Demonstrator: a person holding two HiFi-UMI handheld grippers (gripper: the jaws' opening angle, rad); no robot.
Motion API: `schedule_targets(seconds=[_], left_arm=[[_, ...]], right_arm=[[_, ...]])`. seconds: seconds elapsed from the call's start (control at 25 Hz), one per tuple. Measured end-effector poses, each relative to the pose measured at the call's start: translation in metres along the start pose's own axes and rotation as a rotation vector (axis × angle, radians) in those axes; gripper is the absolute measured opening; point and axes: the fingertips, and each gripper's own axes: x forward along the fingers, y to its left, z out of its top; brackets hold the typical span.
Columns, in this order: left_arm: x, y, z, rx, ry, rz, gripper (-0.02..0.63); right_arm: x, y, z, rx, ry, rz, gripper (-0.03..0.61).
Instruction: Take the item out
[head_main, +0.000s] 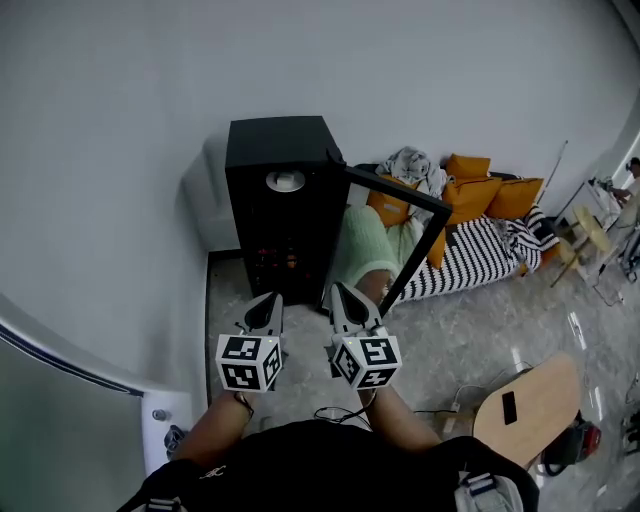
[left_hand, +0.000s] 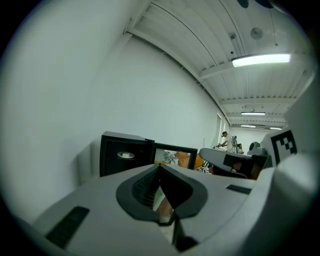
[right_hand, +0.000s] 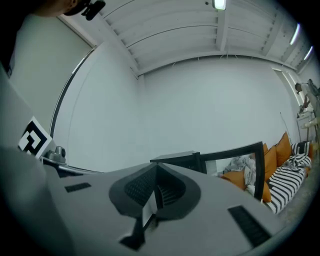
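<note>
Black boxy cabinet (head_main: 290, 215) upright on floor (head_main: 470, 330) at far wall, straight ahead of both claws. Glass door (head_main: 415, 196) swung open to right. Dim reddish item (head_main: 276, 259) low inside (kind not clear), directly beyond left claw (head_main: 268, 303). Right claw (head_main: 345, 296) off to its right, so left likely nearer. Both claws clenched, nothing between jaws. Cabinet matte, hard-edged; floor glossy, marbled.

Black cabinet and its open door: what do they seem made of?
Black cabinet: matte black panels, painted metal or plastic, can't tell which. Door: thin black frame round a clear pane, probably glass; the orange cushions show through it.
</note>
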Motion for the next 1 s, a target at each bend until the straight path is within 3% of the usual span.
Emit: schedule_targets(seconds=[0.32,0.64,1.0], left_arm=[[0.003,0.01,-0.004,0.006,0.019,-0.011,0.007],[-0.003,0.052,-0.003,-0.018,0.016,-0.003,0.008],[-0.012,0.098,-0.006,-0.026,0.026,-0.052,0.007]], right_arm=[[0.016,0.01,-0.007,0.005,0.019,0.015,0.008],[0.043,0.041,-0.012,-0.059,0.021,0.007,0.008],[0.066,0.08,-0.027,-0.059,0.025,-0.033,0.008]])
